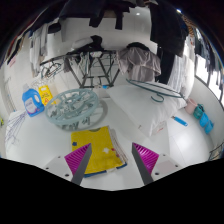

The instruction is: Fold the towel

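Observation:
A yellow towel (92, 146) lies flat on the white table (140, 112), just ahead of and between my fingers; its near edge shows a layered, folded side at the right. My gripper (112, 160) is open, with the magenta pads (80, 157) apart on either side of the towel's near edge. Nothing is held between the fingers.
A round grey dish rack (72, 104) stands beyond the towel. A blue and yellow object (36, 96) lies to its left. A small blue item (179, 120) and a pale round object (203, 116) lie far right. A black frame stand (97, 68) is at the back.

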The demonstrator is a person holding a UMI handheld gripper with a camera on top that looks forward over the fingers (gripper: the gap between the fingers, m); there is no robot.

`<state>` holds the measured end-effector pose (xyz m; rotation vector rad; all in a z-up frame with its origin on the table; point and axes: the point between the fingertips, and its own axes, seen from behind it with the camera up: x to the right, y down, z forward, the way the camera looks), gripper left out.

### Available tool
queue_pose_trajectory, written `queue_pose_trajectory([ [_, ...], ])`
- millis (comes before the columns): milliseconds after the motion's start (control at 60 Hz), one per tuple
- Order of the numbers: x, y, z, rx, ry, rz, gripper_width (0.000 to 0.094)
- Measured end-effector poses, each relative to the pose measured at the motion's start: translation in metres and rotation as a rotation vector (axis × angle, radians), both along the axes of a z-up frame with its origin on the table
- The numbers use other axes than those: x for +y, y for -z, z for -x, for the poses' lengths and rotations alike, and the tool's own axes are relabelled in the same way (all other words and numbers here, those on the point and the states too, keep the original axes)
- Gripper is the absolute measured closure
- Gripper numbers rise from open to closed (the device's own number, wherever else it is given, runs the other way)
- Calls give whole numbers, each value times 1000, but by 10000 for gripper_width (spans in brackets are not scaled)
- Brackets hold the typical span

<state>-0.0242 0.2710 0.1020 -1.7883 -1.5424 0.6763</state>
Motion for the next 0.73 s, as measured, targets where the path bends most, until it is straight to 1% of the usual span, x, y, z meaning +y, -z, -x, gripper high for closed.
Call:
queue_pose_trajectory([
  [133,-26,-83,-72,25,-18,38,92],
  [233,-47,-135,-133,45,-43,21,88],
  [300,-53,-157,-174,54,-47,6,88],
  [383,-66,-172,-214,57,-51,9,91],
  [483,-75,-181,-244,66,-31,20,93],
  [667,-78,-179,-253,66,-36,-6,88],
  [733,-82,-174,-254,58,-40,1,91],
])
